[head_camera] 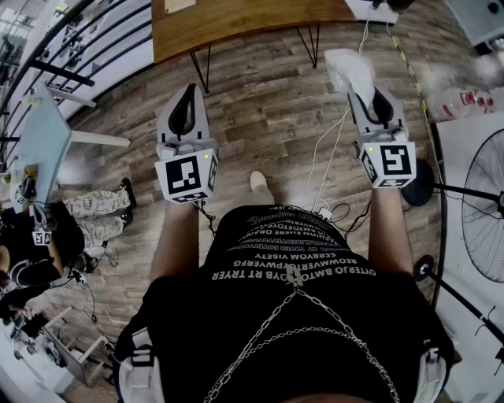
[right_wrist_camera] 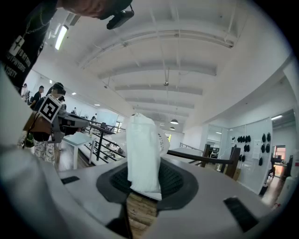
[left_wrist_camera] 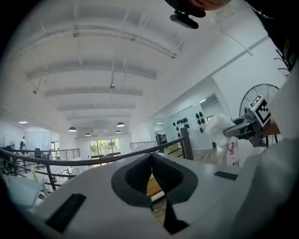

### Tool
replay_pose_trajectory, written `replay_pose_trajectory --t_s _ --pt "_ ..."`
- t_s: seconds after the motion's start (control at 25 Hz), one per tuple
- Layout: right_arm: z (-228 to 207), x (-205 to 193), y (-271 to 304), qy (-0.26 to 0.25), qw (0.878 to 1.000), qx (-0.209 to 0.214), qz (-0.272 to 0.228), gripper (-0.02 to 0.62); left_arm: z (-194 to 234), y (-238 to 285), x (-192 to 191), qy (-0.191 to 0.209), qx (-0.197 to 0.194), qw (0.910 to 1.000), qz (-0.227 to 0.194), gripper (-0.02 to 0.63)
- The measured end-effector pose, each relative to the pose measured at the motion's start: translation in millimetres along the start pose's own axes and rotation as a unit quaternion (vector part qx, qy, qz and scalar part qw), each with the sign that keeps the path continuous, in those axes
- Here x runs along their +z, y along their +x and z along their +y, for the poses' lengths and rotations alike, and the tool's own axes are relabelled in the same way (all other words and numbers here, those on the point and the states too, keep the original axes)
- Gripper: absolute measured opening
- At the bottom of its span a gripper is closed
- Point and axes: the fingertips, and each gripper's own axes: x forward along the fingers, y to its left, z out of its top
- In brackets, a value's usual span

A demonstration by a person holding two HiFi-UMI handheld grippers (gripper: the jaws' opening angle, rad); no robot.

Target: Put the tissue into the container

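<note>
Plank floor [head_camera: 268, 118], wooden table [head_camera: 236, 20] ahead, fan [head_camera: 482, 206] at right, tissue [head_camera: 350, 71] in right tongs [right_wrist_camera: 145, 181]

Seeing soft, crinkly white paper in the tissue [right_wrist_camera: 142, 154]. Finding smooth, matt grey plastic on the right gripper [right_wrist_camera: 145, 181] and left gripper [left_wrist_camera: 152, 172], with bumpy dark pads [right_wrist_camera: 174, 179]. Showing brown wood on the floor [head_camera: 268, 118] and far table [head_camera: 236, 20].

Wooden table [head_camera: 244, 20] — standing fan [head_camera: 488, 206]
</note>
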Motion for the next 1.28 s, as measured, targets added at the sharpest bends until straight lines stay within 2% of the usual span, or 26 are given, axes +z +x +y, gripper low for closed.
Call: replay_pose_trajectory --t_s 0.16,0.56,0.68,0.88,1.12,1.28 --pt "0.9 1.1 35.1 0.003 1.0 0.004 0.004 0.127 15.3 27.3 -7.2 0.011 -0.008 0.9999 0.008 0.029" --pt "5.9 12.9 94.6 0.009 1.0 -0.001 0.012 0.127 68.0 70.8 -36.9 -0.006 -0.014 0.9994 0.032 0.029" --pt "11.2 21.4 108.0 0.008 1.0 -0.008 0.011 0.127 83.2 79.8 -38.7 -0.009 -0.024 0.9993 0.026 0.029" --pt "20.5 26.5 109.8 0.016 0.999 -0.025 0.022 0.127 93.0 85.6 -42.1 -0.019 -0.044 0.9987 0.016 0.029" --pt "9.1 30.0 96.0 0.02 0.999 -0.038 0.025 0.127 87.9 88.3 -45.7 -0.04 -0.045 0.9981 0.009 0.029" --pt "6.0 33.0 97.5 0.021 0.999 -0.037 0.018 0.127 86.5 88.4 -43.3 -0.035 -0.045 0.9983 0.007 0.029"
